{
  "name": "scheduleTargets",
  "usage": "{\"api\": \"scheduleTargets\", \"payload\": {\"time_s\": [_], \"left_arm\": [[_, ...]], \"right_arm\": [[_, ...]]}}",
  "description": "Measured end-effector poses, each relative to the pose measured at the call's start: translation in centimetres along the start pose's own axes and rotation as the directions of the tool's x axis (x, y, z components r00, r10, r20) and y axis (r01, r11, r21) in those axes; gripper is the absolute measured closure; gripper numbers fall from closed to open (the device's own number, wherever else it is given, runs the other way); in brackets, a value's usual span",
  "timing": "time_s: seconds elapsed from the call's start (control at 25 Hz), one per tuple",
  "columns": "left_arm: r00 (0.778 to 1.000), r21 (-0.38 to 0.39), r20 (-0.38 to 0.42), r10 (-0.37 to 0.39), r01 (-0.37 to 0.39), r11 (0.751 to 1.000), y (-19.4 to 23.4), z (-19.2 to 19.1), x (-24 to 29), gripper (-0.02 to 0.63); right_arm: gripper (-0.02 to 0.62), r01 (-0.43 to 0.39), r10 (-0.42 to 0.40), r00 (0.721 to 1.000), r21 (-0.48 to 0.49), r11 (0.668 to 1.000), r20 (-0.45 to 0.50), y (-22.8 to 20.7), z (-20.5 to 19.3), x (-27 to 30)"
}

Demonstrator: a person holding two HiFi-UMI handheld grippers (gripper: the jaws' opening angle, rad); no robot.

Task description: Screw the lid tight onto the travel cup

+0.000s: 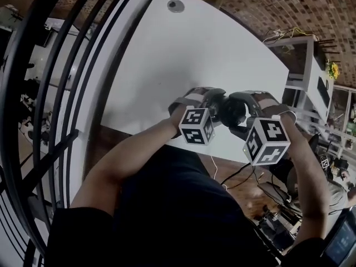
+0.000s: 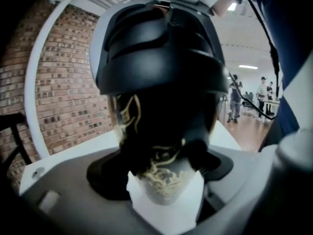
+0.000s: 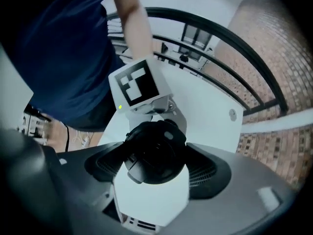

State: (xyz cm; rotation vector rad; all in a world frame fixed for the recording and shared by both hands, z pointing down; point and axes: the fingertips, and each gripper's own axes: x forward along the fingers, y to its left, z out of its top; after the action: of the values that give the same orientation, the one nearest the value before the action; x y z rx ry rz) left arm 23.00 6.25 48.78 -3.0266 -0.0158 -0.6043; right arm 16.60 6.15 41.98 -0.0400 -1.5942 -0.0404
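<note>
Working at the near edge of the white table [image 1: 183,60], the person is holding both tools together in front of the body. The left gripper [image 2: 164,153] is lying nearly level and clamping the travel cup [image 2: 156,126] low on its dark, gold-patterned body, with pads pressing on both sides. The right gripper [image 3: 156,155] is pointing down from above and pinching the black lid [image 3: 154,148] across its width. The lid is sitting on the cup mouth. The thread seam is too dark to read, and I cannot tell whether the cup is resting on the tabletop.

Step in hand, by my reading: tightening is under way, the left tool bracing the cup while the right one is turning the lid. I cannot tell how far the thread has run.

The next move is calling for a further twist of the right wrist against a firm left hold, then a release and re-grip if the wrist is running out of travel. Risk: the lid slipping in the pads, or the cup rotating with it.
</note>
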Motion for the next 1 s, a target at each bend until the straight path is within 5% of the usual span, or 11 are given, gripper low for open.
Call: {"api": "scheduleTargets", "payload": {"time_s": [0.24, 0.56, 0.84, 1.0], "left_arm": [[0.985, -0.109, -0.023, 0.172, -0.173, 0.979, 2.5, 0.2, 1.1, 0.204], [0.976, -0.102, -0.065, 0.207, -0.212, 0.972, 2.6, 0.0, 1.8, 0.204], [0.964, -0.1, -0.106, 0.245, -0.255, 0.962, 3.1, 0.5, 2.5, 0.204], [0.961, -0.102, -0.11, 0.253, -0.264, 0.959, 3.0, 0.6, 2.7, 0.202]], "right_arm": [[0.193, -0.018, -0.011, 0.997, 0.355, 0.935, 0.081, -2.6, -0.8, -0.4], [0.193, -0.053, -0.027, 0.994, 0.679, 0.732, 0.107, -2.8, -3.1, 0.3], [0.193, -0.138, -0.095, 0.974, 0.868, 0.478, 0.207, -3.3, -5.3, 0.2], [0.193, -0.16, -0.119, 0.966, 0.893, 0.421, 0.229, -3.4, -5.4, -0.1]]}}
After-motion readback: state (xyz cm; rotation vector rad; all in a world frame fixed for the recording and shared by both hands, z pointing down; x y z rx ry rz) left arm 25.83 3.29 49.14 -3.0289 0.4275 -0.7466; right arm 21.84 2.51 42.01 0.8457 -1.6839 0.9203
